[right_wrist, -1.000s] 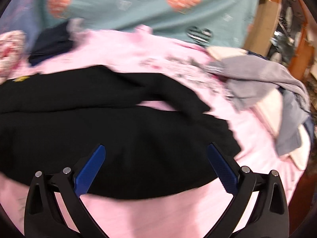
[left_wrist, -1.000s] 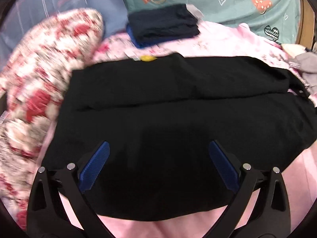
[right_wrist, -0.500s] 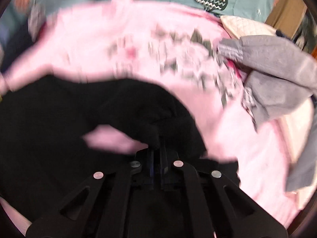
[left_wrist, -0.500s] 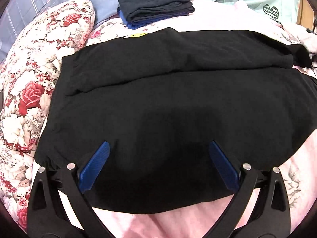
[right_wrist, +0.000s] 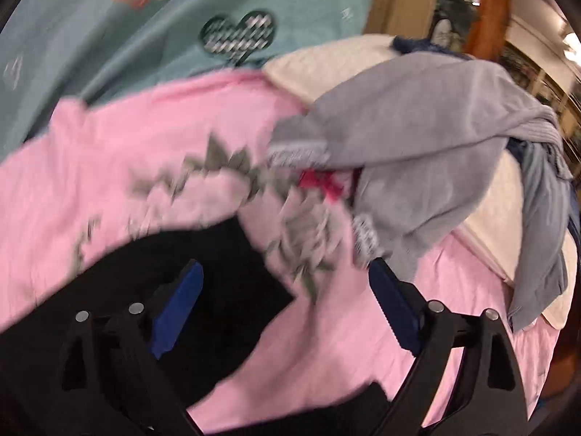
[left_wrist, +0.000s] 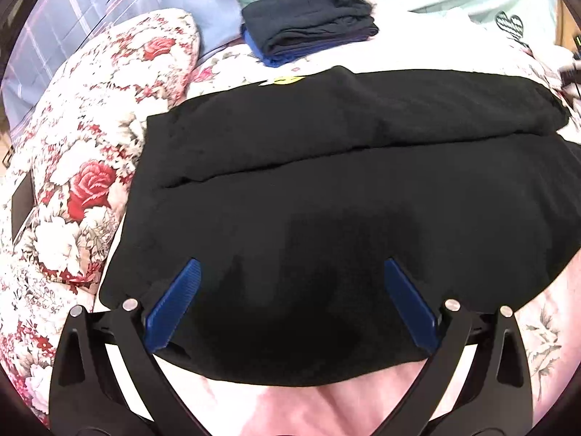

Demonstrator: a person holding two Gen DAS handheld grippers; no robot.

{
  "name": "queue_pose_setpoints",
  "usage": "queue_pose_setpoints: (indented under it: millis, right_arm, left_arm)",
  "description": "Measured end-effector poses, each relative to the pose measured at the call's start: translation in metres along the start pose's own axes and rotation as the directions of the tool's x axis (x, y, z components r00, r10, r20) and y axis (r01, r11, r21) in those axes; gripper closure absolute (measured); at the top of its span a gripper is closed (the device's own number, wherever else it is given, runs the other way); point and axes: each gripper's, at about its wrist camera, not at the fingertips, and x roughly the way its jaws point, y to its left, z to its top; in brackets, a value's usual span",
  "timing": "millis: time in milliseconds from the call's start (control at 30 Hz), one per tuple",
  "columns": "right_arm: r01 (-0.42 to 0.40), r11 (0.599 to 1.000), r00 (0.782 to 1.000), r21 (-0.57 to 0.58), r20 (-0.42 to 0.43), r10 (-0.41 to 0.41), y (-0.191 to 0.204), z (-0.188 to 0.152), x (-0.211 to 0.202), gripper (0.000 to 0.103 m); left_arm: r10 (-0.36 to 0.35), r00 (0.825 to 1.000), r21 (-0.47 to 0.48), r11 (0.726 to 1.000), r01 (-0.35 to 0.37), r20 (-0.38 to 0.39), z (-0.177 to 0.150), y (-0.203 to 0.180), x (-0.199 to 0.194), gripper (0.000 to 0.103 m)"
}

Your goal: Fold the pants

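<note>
The black pants lie spread sideways on the pink sheet, one leg folded along the other. My left gripper hovers open over their near edge, with cloth under it and nothing pinched. In the blurred right wrist view, my right gripper has its jaws opening with nothing gripped between them. The leg end of the pants lies flat beneath its left finger. Its right finger is over the bare pink sheet.
A stack of folded dark clothes sits at the far side of the bed. A rose-print pillow borders the pants on the left. A grey garment and other loose clothes are piled to the right, by a teal heart-print cover.
My right gripper shut on the pants' leg end, swept sideways with it, then opened and let it go. The left gripper stays open over the pants' near edge.
</note>
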Motion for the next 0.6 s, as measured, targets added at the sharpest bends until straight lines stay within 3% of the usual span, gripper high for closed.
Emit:
queue_pose_setpoints:
  millis: [67, 133, 167, 200, 267, 300, 367, 400, 467, 533, 600]
  right_arm:
    - [-0.069, 0.997, 0.996, -0.027, -0.067, 0.067, 0.005, -0.018, 0.01, 0.01]
    - [-0.129, 0.991, 0.985, -0.022, -0.122, 0.125, 0.01, -0.033, 0.022, 0.022]
    - [-0.163, 0.986, 0.978, -0.024, -0.136, 0.158, 0.014, -0.036, 0.028, 0.046]
    - [-0.204, 0.979, 0.971, -0.021, -0.132, 0.2, 0.015, -0.036, 0.03, 0.063]
    - [-0.212, 0.977, 0.972, -0.007, -0.107, 0.21, 0.017, -0.03, 0.028, 0.078]
    - [-0.216, 0.976, 0.972, 0.009, -0.091, 0.216, 0.016, -0.026, 0.028, 0.081]
    - [-0.207, 0.975, 0.977, 0.084, -0.037, 0.211, 0.005, -0.02, 0.026, 0.078]
    - [-0.189, 0.976, 0.981, 0.11, -0.02, 0.192, 0.0, -0.02, 0.027, 0.052]
    - [-0.059, 0.995, 0.997, 0.084, -0.042, 0.063, 0.003, -0.024, 0.026, 0.017]
    - [-0.023, 1.0, 0.999, -0.007, -0.034, 0.022, 0.003, -0.029, 0.012, 0.017]
    - [-0.014, 0.999, 0.999, -0.044, 0.039, 0.015, -0.01, -0.042, -0.019, 0.015]
  left_arm:
    - [-0.005, 1.0, -0.043, 0.999, 0.005, -0.021, -0.001, 0.009, 0.003, 0.002]
    - [-0.012, 0.999, -0.074, 0.997, 0.009, -0.041, -0.003, 0.016, 0.005, 0.002]
    - [-0.01, 0.999, -0.083, 0.997, 0.006, -0.053, -0.005, 0.019, 0.007, 0.002]
    - [-0.004, 0.998, -0.085, 0.996, -0.001, -0.062, -0.007, 0.02, 0.007, 0.002]
    - [0.018, 0.998, -0.104, 0.994, -0.025, -0.066, -0.01, 0.028, 0.005, 0.002]
    - [0.025, 0.998, -0.123, 0.992, -0.032, -0.061, -0.012, 0.032, 0.003, 0.002]
    - [0.027, 0.998, -0.179, 0.983, -0.036, -0.054, -0.015, 0.047, -0.002, 0.002]
    - [0.023, 0.998, -0.204, 0.978, -0.033, -0.055, -0.017, 0.054, -0.003, 0.002]
    - [0.001, 0.998, -0.259, 0.966, -0.018, -0.065, -0.02, 0.069, -0.003, 0.002]
    - [-0.014, 0.997, -0.296, 0.955, -0.01, -0.08, -0.023, 0.083, -0.002, 0.002]
    - [-0.005, 0.996, -0.324, 0.946, -0.024, -0.089, -0.028, 0.097, -0.003, 0.002]
